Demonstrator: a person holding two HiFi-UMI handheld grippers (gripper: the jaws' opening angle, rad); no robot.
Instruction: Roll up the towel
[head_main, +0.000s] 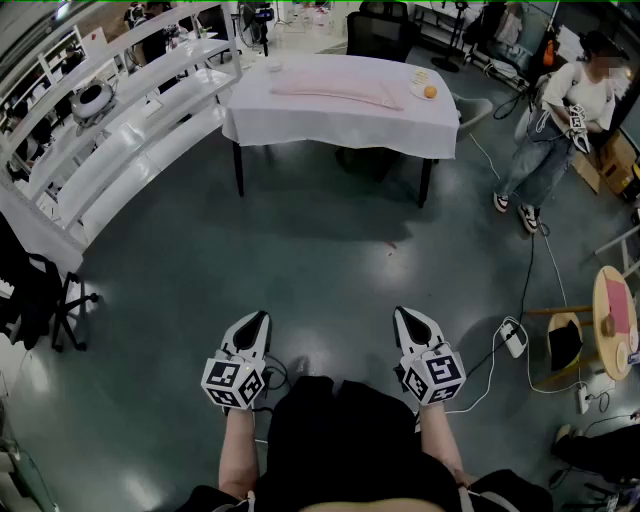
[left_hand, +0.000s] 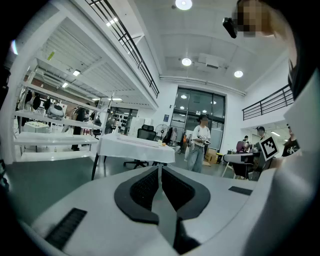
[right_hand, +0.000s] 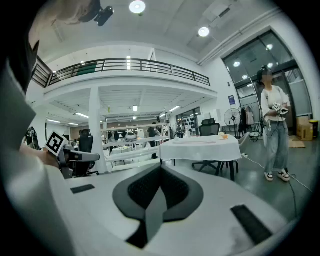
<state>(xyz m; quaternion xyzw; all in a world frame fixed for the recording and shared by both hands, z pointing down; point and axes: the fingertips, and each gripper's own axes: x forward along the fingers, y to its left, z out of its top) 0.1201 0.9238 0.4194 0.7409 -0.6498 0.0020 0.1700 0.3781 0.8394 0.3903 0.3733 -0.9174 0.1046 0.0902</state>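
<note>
Head view, looking steeply down. The person wearing the camera stands on a glossy dark green floor (head_main: 300, 260) with both forearms held forward. The left gripper (head_main: 258, 319) and the right gripper (head_main: 404, 315) are side by side, well apart from each other, each pointing slightly downward toward the table ahead. Each carries its cube of square markers near the hand.

Tool state. In the left gripper view the two dark ribbed pads (left_hand: 148, 187) stand all but together, with only a thin slit between them and nothing in it. In the right gripper view the pads (right_hand: 176, 189) meet along their front edge, and they too are empty.

Task object. The towel (head_main: 337, 90), pale pink, lies spread out flat along the top of a table draped in a white tablecloth (head_main: 340, 128), well away from both grippers across the open floor. Near the towel's right end a small plate holds an orange (head_main: 430, 92). A small pale item (head_main: 274, 66) lies at the table's far left corner; what it is cannot be made out.

Surroundings. White shelving (head_main: 130, 120) runs along the left side. A black office chair (head_main: 380, 35) stands behind the table. To the right, a person in a light top and jeans (head_main: 553, 130) stands holding another device. A round wooden stool (head_main: 610, 305) and a white power strip (head_main: 513, 338) with trailing cables lie at the lower right.
</note>
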